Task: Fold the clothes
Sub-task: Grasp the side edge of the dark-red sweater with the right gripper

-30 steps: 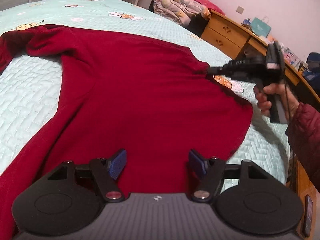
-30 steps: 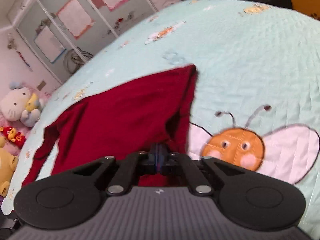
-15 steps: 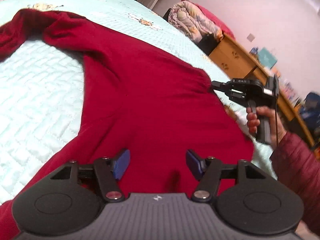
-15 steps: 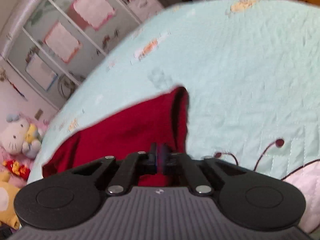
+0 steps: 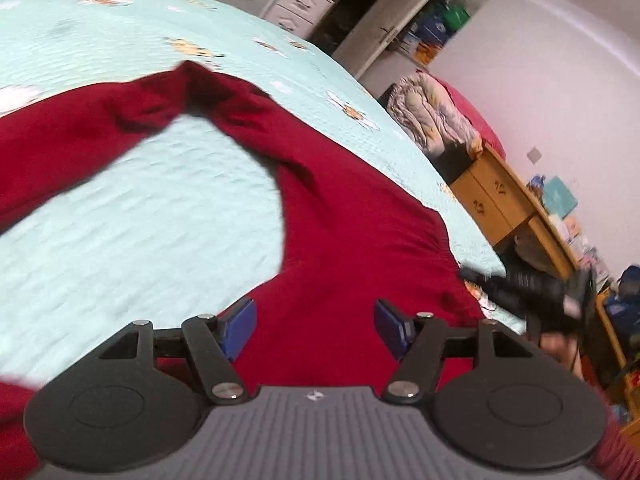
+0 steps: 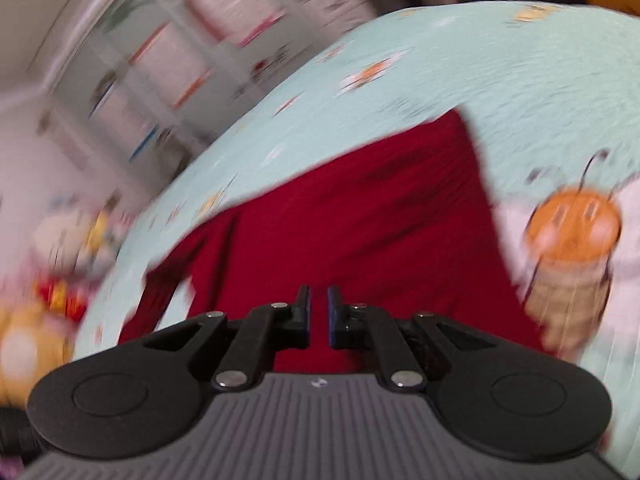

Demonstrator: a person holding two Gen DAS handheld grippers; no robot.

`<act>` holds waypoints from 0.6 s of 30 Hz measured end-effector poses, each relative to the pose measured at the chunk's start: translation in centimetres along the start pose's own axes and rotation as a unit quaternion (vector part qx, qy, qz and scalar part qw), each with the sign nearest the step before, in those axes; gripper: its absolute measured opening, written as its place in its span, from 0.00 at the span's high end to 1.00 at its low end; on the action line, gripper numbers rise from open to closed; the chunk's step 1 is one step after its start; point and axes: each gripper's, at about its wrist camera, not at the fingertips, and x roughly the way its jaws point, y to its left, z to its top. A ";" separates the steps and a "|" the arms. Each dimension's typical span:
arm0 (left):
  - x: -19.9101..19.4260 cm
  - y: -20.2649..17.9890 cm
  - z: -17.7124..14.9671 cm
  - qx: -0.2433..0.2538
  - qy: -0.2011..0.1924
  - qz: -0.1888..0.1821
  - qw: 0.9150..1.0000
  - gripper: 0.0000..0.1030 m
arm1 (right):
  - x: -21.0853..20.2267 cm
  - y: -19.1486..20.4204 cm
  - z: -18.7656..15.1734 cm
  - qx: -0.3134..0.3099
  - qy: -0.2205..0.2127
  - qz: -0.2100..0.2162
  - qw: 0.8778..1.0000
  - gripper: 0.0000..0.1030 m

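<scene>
Red sweater [image 5: 352,248] spread flat on bed's mint quilt [image 5: 140,216], one sleeve [image 5: 80,132] bent back across quilt toward left edge of left wrist view. Left gripper [image 5: 315,326] over sweater's lower body, blue fingers [image 5: 240,326] wide apart, nothing between them. Right gripper [image 6: 318,316] at sweater's right edge: fingers nearly together, narrow gap visible, no cloth pinched in it. Orange bee print [image 6: 572,232] on quilt just right of sweater. Right wrist view motion-blurred. Wooden desk [image 5: 516,208] beside bed.
</scene>
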 end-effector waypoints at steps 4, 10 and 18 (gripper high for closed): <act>-3.4 0.5 -1.5 0.021 -0.006 0.024 0.999 0.33 | -3.7 3.8 -6.4 -0.023 0.016 0.013 1.000 0.88; -1.2 -0.7 -0.6 0.048 0.003 0.011 0.999 0.32 | -3.6 7.2 -6.4 -0.073 0.037 0.029 0.996 0.87; 7.2 -0.7 1.1 0.110 0.051 0.068 0.990 0.46 | 12.2 6.6 2.0 -0.098 0.134 0.035 0.985 0.87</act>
